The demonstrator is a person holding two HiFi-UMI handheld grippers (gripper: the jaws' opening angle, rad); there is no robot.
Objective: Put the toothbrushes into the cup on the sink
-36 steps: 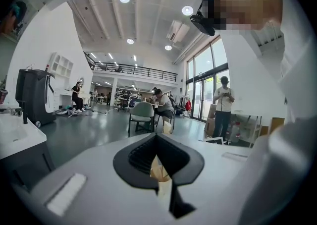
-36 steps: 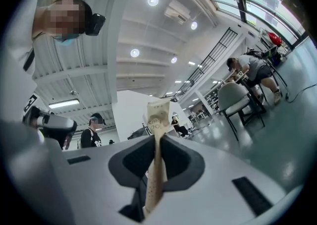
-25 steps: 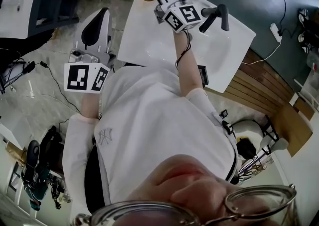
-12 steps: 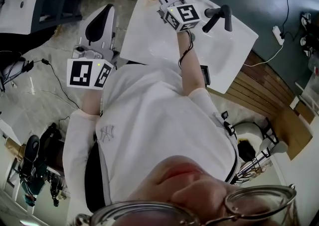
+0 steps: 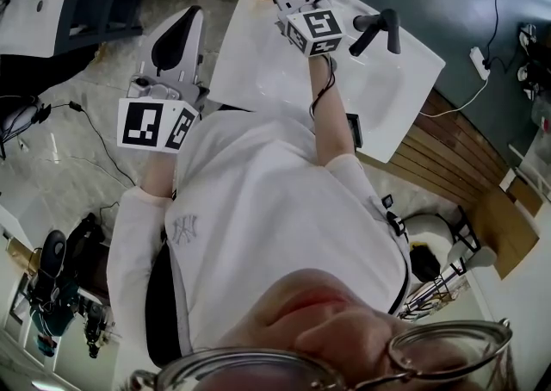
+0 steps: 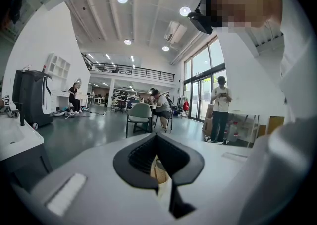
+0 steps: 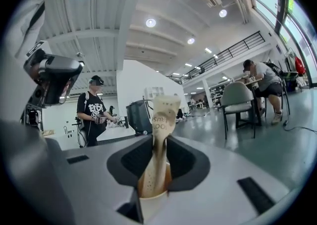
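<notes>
right gripper (image 7: 158,142): jaws narrow, just been opening; toothbrush (image 7: 161,120) between them, foot in cup (image 7: 151,200) at sink (image 5: 258,62) edge, so it drops in.
left gripper (image 6: 157,140): off-sink, clamping likely a second toothbrush (image 6: 159,172), waiting its turn.

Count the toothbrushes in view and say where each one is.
2. One wrapped toothbrush stands between the right tool's jaws, which have just been opening, lower end in the cup. The other toothbrush is clamped in the left tool. More may hide inside the cup.
</notes>
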